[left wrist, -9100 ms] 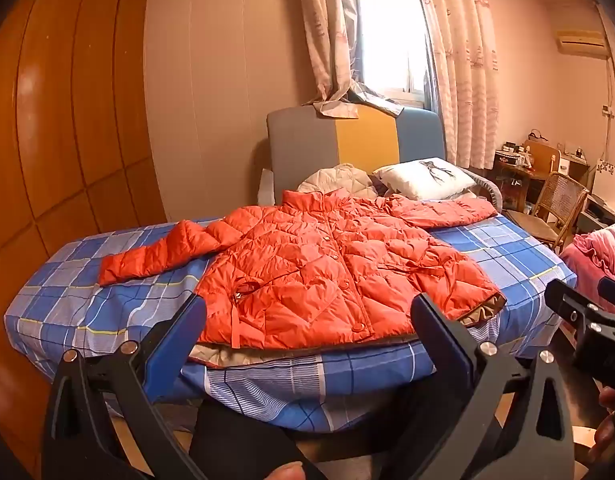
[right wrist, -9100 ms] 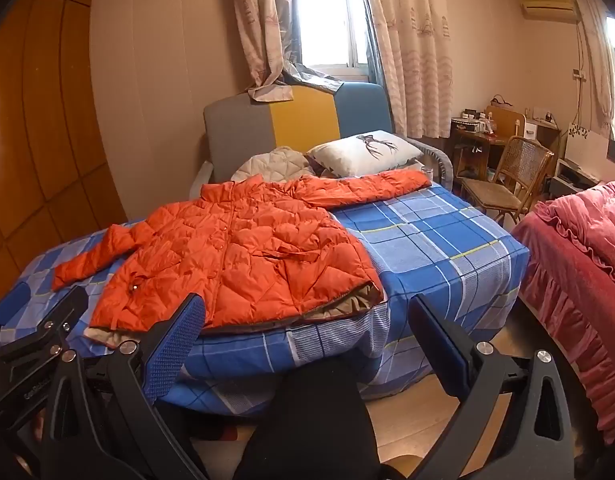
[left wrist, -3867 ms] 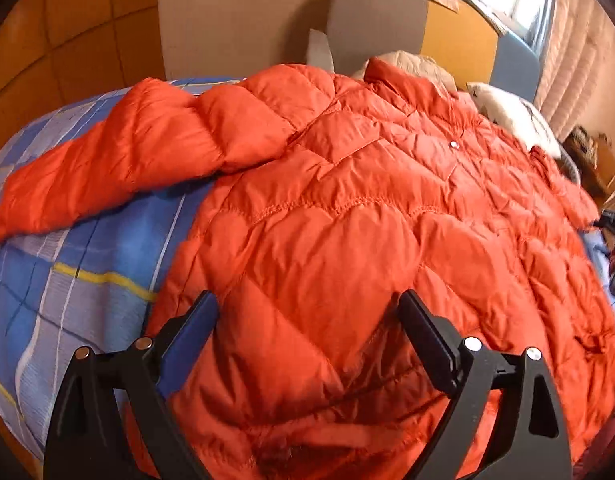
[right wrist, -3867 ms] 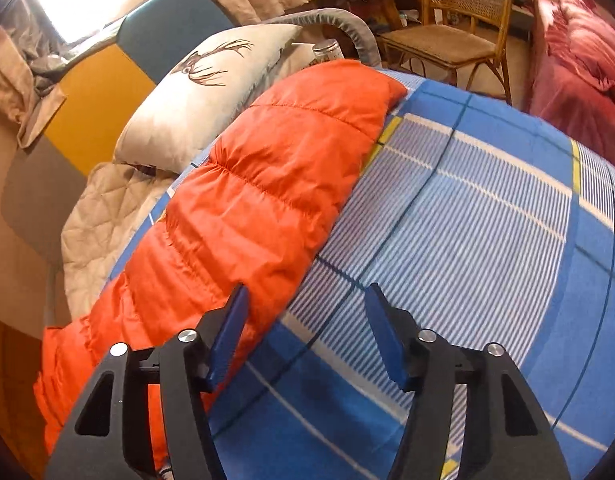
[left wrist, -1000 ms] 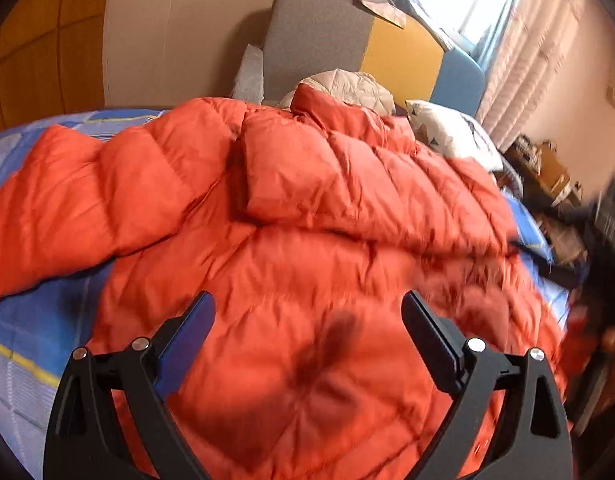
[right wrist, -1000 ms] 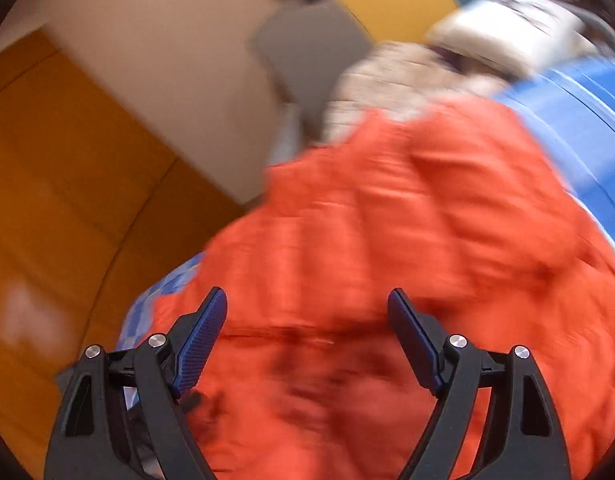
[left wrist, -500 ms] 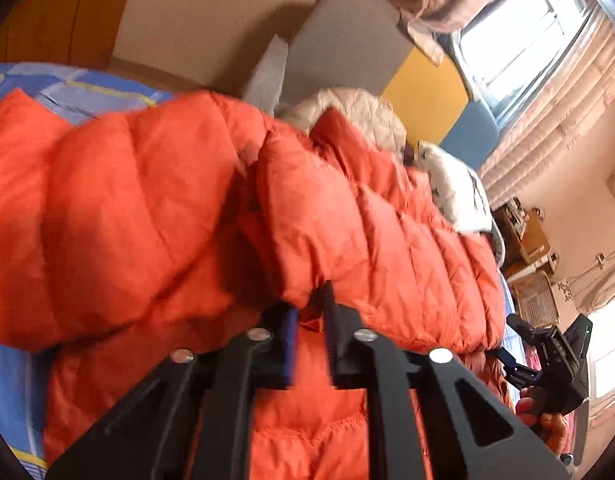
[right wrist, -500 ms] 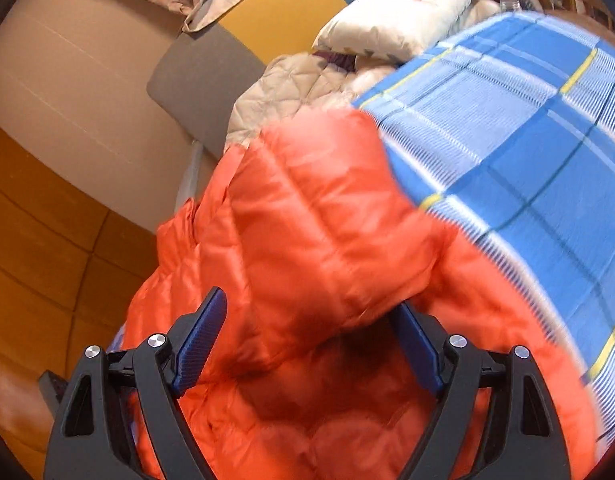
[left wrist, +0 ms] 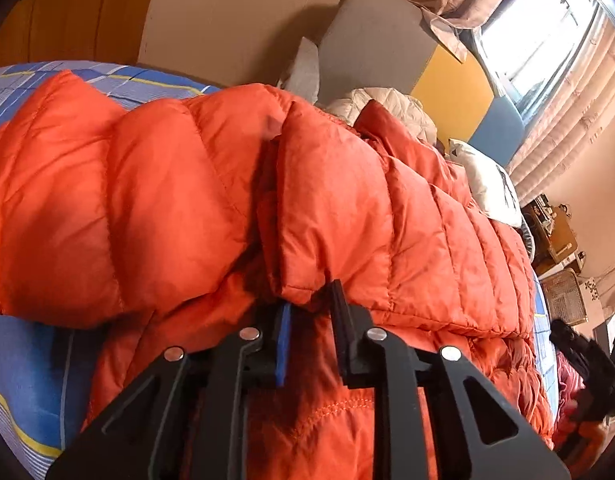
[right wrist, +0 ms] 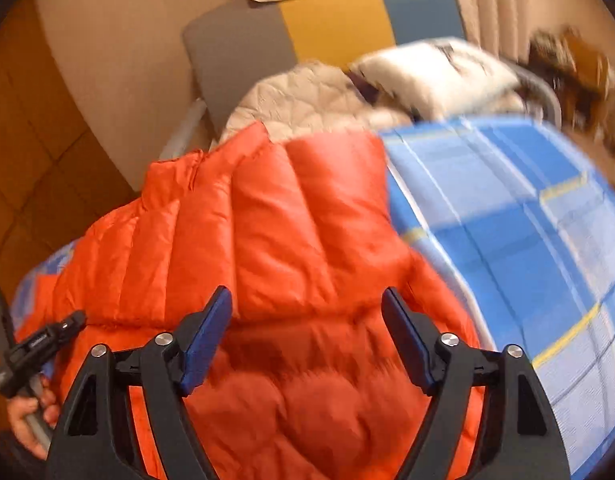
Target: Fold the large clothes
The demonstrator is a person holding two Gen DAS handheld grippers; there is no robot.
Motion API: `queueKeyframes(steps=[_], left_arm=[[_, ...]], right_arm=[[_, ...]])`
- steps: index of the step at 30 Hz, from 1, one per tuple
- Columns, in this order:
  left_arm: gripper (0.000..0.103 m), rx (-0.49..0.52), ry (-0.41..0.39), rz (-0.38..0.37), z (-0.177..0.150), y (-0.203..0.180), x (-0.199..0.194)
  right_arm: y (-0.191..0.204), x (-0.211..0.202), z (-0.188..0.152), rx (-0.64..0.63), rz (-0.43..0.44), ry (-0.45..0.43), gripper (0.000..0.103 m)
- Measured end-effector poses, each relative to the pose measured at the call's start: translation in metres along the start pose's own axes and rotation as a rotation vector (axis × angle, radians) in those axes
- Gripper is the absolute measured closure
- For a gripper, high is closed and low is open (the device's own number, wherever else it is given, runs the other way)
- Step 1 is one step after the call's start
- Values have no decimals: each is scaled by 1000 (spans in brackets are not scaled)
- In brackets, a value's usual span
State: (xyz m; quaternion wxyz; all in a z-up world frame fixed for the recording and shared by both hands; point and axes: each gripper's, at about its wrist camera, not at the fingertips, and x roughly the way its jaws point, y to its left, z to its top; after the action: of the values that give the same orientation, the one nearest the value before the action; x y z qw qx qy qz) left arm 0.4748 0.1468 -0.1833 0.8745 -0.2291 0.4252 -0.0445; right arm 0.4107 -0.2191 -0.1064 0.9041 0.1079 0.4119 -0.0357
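An orange puffer jacket (left wrist: 407,220) lies on the blue plaid bed (left wrist: 23,360). One sleeve (left wrist: 327,216) is folded across the jacket's body; the other sleeve (left wrist: 87,200) stretches out to the left. My left gripper (left wrist: 307,304) is shut on the cuff edge of the folded sleeve. My right gripper (right wrist: 307,320) is open and empty, held over the jacket (right wrist: 267,260), with the folded sleeve lying ahead of it. The right gripper also shows at the right edge of the left wrist view (left wrist: 583,364).
A grey, yellow and blue headboard (right wrist: 291,28) stands at the far end, with a beige quilted garment (right wrist: 307,96) and a white pillow (right wrist: 435,72) in front of it. Bare plaid sheet (right wrist: 527,240) lies right of the jacket. Wood panelling (left wrist: 67,8) is on the left.
My left gripper has closed on the folded sleeve's cuff and stays there. My right gripper, open, has pulled back from the sleeve, which now lies across the jacket.
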Motion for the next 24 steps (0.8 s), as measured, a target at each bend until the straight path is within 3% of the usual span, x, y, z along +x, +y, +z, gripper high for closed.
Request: queueKeyframes(steps=[3, 8, 12, 14, 16, 17, 24], left_arm=[[84, -2, -1, 3, -5, 7, -5], [84, -19, 11, -15, -10, 17, 0], [83, -28, 12, -22, -9, 20, 0], [77, -51, 8, -29, -10, 23, -6], [52, -76, -17, -23, -13, 29, -21], [48, -88, -34, -20, -15, 33, -30], [44, -263, -161, 30, -32, 104, -102]], right_arm=[[5, 34, 9, 11, -49, 41, 26], [1, 70, -10, 36, -93, 106, 24], [6, 79, -13, 16, -124, 97, 20], [4, 74, -11, 31, -114, 101, 19], [4, 64, -12, 39, -105, 96, 17], [4, 54, -15, 41, -100, 84, 17], [26, 9, -48, -42, -42, 68, 13]])
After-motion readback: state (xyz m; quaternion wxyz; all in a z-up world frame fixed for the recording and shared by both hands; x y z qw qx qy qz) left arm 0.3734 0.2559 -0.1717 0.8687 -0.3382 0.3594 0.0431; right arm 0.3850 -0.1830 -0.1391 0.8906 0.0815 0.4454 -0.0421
